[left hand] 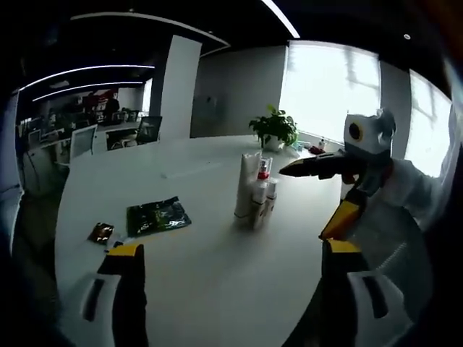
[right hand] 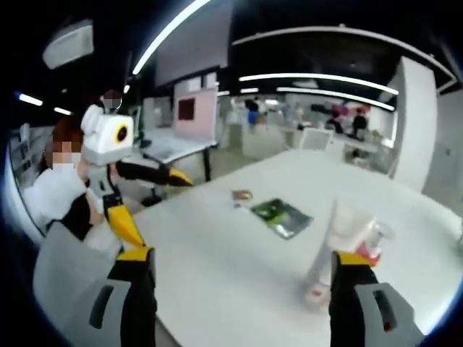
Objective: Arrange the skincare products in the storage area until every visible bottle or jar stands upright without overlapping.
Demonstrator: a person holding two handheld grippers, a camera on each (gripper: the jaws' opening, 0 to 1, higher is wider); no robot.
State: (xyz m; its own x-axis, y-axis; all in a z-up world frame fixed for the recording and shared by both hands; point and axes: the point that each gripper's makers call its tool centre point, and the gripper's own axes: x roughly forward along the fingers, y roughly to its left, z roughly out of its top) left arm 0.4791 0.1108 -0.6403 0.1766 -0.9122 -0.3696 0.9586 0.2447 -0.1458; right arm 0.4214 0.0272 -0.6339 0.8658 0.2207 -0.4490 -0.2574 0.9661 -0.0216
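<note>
From the left gripper view I see my left gripper (left hand: 231, 253) with its jaws spread wide and nothing between them, hanging over the white table (left hand: 202, 289). The skincare products (left hand: 256, 189) stand upright in a tight cluster at about one o'clock from the jaws, near the middle of the table: a tall white tube, a bottle with a red collar and smaller white bottles pressed close beside it. At ten o'clock lies a flat green packet (left hand: 157, 215), with a small brown sachet (left hand: 100, 232) just beside it. A potted plant (left hand: 274, 129) sits at the table's far edge. My right gripper (left hand: 340, 195) comes in at three o'clock, jaws apart.

In the right gripper view the right gripper (right hand: 242, 256) is open too, empty; the blurred tube and bottles (right hand: 346, 242) stand at its right jaw, and I cannot tell whether they touch.
</note>
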